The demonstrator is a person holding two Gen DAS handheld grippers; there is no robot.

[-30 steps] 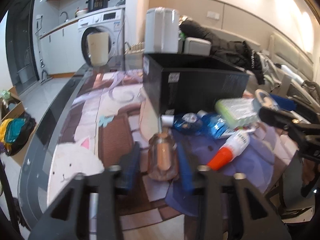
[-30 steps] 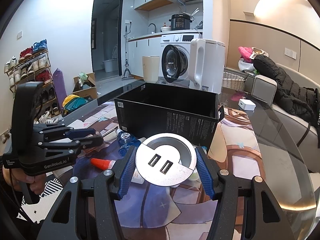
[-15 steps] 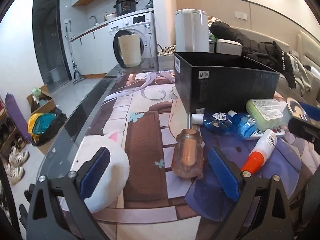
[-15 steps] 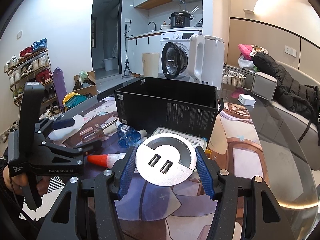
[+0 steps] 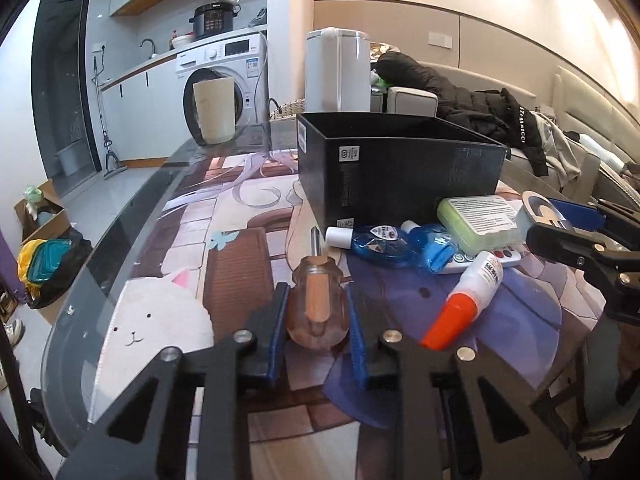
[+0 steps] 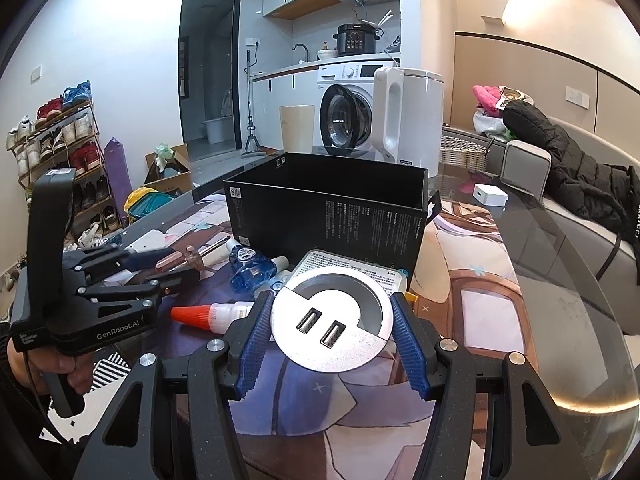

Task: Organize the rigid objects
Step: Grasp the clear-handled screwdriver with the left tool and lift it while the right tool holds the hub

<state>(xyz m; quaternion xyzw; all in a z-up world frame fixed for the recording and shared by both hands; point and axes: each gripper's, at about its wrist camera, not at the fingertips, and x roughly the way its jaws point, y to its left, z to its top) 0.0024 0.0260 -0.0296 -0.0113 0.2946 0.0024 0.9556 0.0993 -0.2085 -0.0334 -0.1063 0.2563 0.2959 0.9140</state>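
Left gripper (image 5: 316,322) sits bottom centre of the left wrist view, blue pads closed onto the amber handle of the screwdriver (image 5: 317,304). The screwdriver lies on the table mat (image 5: 236,264), shaft pointing up-frame toward the black box (image 5: 400,172).

Right gripper (image 6: 332,336) is low centre in the right wrist view, pads clamped on both sides of the round silver USB socket plate (image 6: 330,326); we see it held clear above the mat.

The box sits mid-frame in both views, open top. In front of it lie a blue bottle (image 5: 380,240), a green case (image 5: 478,220) and a glue bottle with orange cap (image 5: 464,300), just right of the screwdriver. A white kettle (image 6: 408,116) stands behind the box.
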